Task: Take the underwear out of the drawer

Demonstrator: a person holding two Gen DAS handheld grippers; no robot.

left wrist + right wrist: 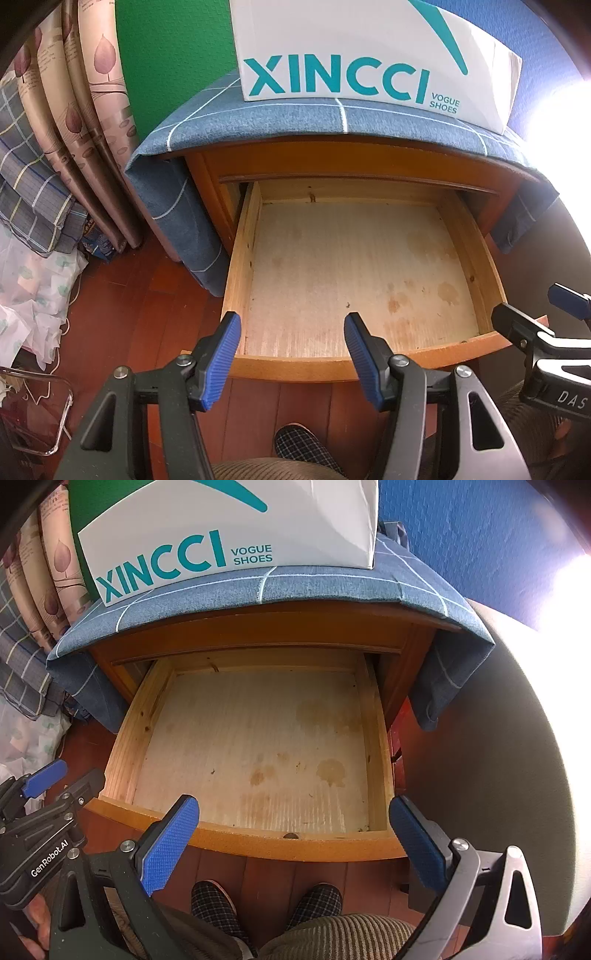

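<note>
The wooden drawer point(291, 363) point(295, 845) of a bedside cabinet stands pulled out, and its pale stained bottom point(351, 273) point(251, 746) is bare; no underwear shows in either view. My left gripper point(291, 328) hovers above the drawer's front edge, open, with nothing between its blue pads. My right gripper point(295, 812) hangs over the same front edge further right, open wide and empty. Each gripper shows at the side of the other's view: the right gripper point(554, 321) and the left gripper point(55, 779).
A white XINCCI shoe box point(369, 51) point(229, 535) sits on the blue checked cloth point(295, 118) covering the cabinet top. Curtains point(81, 122) and bedding lie at the left, a grey wall point(498, 757) at the right. A person's slippered feet point(266, 901) stand on the wooden floor below.
</note>
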